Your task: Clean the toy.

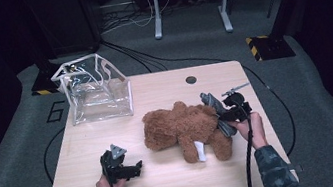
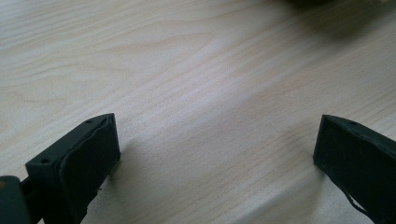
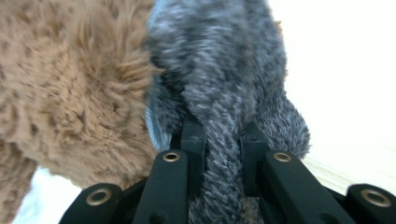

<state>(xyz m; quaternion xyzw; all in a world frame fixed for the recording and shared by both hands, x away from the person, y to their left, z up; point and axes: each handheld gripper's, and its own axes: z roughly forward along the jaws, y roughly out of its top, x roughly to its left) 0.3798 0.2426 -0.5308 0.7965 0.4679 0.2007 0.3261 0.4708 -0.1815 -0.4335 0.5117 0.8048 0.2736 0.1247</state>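
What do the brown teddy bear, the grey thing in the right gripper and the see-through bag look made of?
Teddy bear: brown plush, shaggy matte pile. Grey thing: also looks like plush, short dense fibres, pinched in the right gripper. Bag: probably clear glossy plastic with white edging; the table shows through.

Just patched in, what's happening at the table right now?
A person is working with two handheld grippers. The right gripper is shut on a grey plush piece lying against the brown teddy bear on the wooden table. The left gripper rests open on bare tabletop, holding nothing. A clear plastic bag stands open at the table's far left corner.
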